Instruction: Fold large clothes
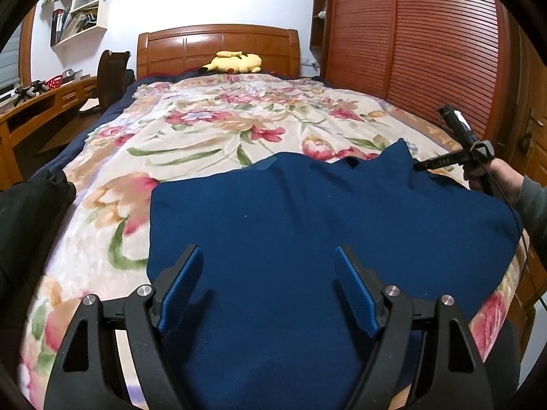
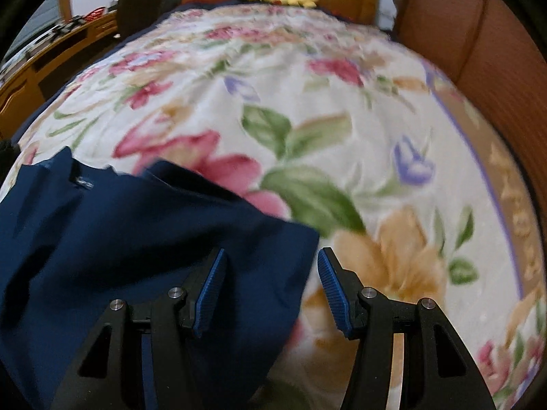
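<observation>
A dark blue garment [image 1: 307,225] lies partly folded on the flowered bedspread [image 1: 191,136]. My left gripper [image 1: 268,256] is open and empty, hovering over the garment's near part. My right gripper [image 2: 271,259] is open and empty, its fingers straddling the garment's right edge [image 2: 301,239]; the garment [image 2: 119,239] fills the lower left of the right wrist view. The right gripper also shows in the left wrist view [image 1: 420,165], held by a hand at the garment's far right corner.
A yellow plush toy [image 1: 236,61] lies by the wooden headboard [image 1: 218,44]. A slatted wooden wardrobe [image 1: 427,44] stands right of the bed. A desk [image 1: 41,102] and chair [image 1: 112,71] stand to the left. Dark cloth [image 1: 27,225] lies at the left edge.
</observation>
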`<state>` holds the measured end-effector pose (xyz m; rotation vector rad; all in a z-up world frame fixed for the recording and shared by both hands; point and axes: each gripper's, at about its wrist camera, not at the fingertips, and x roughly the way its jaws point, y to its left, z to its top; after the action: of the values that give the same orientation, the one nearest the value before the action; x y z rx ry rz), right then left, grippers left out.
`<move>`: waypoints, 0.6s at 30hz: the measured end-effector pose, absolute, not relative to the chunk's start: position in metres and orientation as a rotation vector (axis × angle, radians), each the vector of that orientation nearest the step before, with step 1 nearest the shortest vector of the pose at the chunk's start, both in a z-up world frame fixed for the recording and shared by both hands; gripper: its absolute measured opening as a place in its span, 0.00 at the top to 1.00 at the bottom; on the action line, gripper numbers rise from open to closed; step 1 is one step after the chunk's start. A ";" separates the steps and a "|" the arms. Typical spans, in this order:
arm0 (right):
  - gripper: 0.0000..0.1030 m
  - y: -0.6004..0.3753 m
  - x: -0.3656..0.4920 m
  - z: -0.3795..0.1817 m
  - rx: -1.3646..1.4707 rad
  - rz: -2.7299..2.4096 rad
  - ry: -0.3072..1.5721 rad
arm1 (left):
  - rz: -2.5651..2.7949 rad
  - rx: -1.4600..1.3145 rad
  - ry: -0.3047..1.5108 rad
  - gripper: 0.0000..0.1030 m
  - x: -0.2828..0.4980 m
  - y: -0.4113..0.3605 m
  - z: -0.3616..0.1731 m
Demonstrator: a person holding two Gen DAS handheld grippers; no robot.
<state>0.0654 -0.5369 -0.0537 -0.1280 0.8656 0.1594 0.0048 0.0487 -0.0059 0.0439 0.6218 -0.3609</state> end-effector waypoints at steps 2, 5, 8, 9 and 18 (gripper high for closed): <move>0.44 -0.542 0.074 -0.063 -0.090 0.168 0.889 | -0.361 0.045 0.626 0.23 0.005 0.048 -0.007; 0.58 -0.548 0.081 -0.072 -0.008 0.203 0.897 | -0.361 0.049 0.630 0.23 0.005 0.048 -0.008; 0.91 -0.550 0.079 -0.073 0.029 0.249 0.867 | -0.362 0.052 0.633 0.23 0.005 0.047 -0.009; 0.92 -0.547 0.077 -0.071 -0.004 0.253 0.856 | -0.361 0.052 0.634 0.23 0.005 0.047 -0.009; 0.95 -0.562 0.042 -0.011 -0.074 0.142 0.629 | -0.360 0.053 0.639 0.23 0.006 0.047 -0.010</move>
<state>0.0421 -0.5618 -0.0114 -0.0743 0.6295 0.1423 0.0064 0.0466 -0.0096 0.0525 0.6388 -0.3603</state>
